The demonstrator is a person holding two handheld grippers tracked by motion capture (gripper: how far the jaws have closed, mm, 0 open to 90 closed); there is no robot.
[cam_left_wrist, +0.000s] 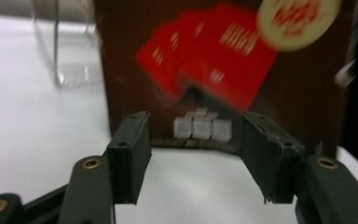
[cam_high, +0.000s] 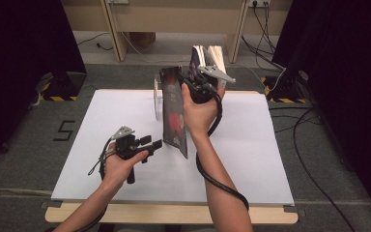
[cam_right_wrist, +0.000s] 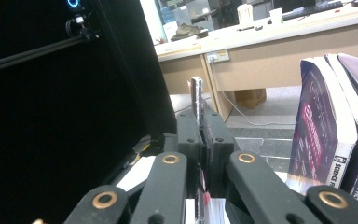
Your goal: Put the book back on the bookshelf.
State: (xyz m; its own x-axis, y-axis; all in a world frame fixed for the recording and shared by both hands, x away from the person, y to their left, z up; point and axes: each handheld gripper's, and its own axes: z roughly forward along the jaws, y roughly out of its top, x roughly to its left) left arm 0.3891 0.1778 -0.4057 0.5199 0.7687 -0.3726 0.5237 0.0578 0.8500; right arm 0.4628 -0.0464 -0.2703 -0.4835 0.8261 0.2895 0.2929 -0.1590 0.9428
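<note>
Your right gripper (cam_high: 204, 89) is clamped on the top edge of the dark book (cam_high: 174, 113), which stands upright on the white table (cam_high: 251, 159), just in front of the clear stand (cam_high: 158, 99). Thin, stiff cover, probably light and glossy: grip near the spine. Your left gripper (cam_high: 147, 144) gapes empty, left of the book. Open table lies either side; more books (cam_right_wrist: 328, 130) stand behind the book.

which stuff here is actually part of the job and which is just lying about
In the job:
- dark book with red cover art, held upright on the white table
- right gripper, shut on the book's top edge
- left gripper, open, just short of the book's lower end

Lying about:
- clear acrylic stand behind the book
- standing books beside it
- cables on the floor
</note>
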